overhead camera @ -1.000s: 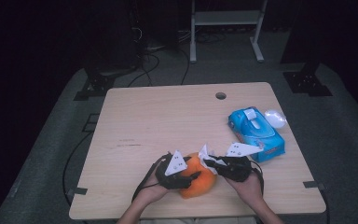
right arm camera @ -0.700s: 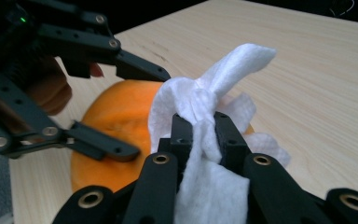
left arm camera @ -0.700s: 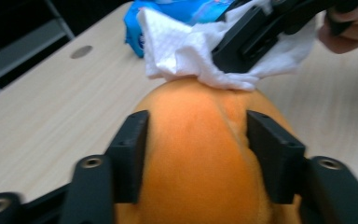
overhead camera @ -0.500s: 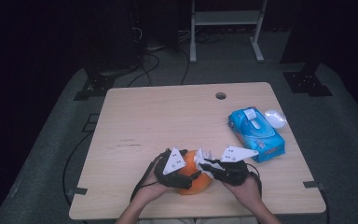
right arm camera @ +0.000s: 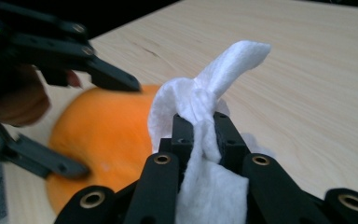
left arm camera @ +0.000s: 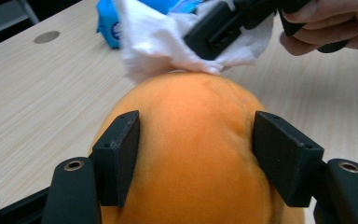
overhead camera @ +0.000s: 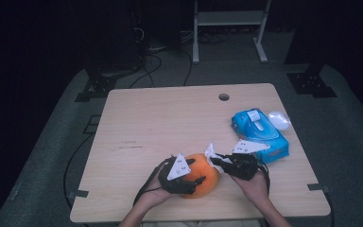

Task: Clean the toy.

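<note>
At about six o'clock on the table (overhead camera: 170, 118) sits the orange fruit (overhead camera: 202, 179); the left gripper (left arm camera: 193, 154) has just been closing, its jaws flanking the fruit. The right gripper (right arm camera: 204, 133) pinches a white wipe (right arm camera: 214, 74) against the fruit's three o'clock side.

The right gripper (right arm camera: 204, 135) has its black jaws clamped on a white wipe (right arm camera: 205, 121) — one twisted end sticks up past the tips, the rest bunches down between the arms. Just left of the wipe sits an orange fruit (right arm camera: 107, 140) on the table (right arm camera: 307, 70) (pale wood grain). The left gripper (right arm camera: 105, 126) straddles the fruit — one jaw above, one below.
</note>
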